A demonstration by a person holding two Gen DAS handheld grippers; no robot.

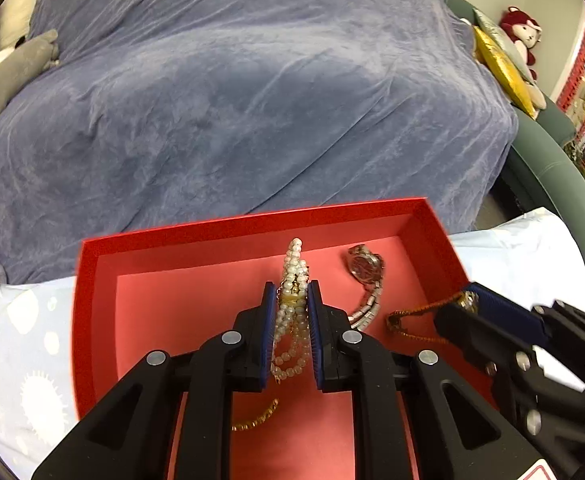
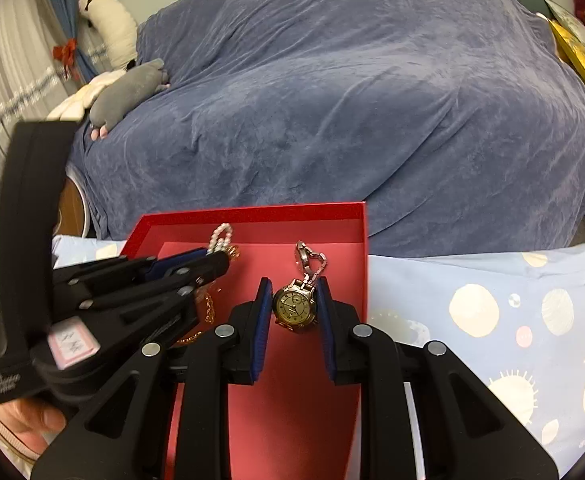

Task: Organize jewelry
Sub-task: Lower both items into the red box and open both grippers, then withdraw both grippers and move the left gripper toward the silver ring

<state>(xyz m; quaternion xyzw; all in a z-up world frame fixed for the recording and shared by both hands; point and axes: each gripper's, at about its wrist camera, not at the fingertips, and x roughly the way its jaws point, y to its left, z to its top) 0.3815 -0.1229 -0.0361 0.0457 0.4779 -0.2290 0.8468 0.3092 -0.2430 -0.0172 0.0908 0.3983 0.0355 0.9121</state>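
Jewelry is sitting inside the red box (image 1: 92, 280). Left gripper (image 1: 291, 300) is squeezing the pearl strands (image 1: 292, 280). Right gripper (image 2: 294, 304) is pinching the gold watch (image 2: 294, 308) beside the silver watch (image 1: 366, 268).

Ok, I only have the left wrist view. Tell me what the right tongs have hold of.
Observer: The right tongs are closed on a gold watch, with its dial facing their camera.
Operator: Report what lies beyond it.
Observer: The silver watch lies just past the gold one, in the red box.
Operator: Now check the left tongs from that side.
Observer: A bare hand shows at the bottom-left, under the handle of the left tongs.
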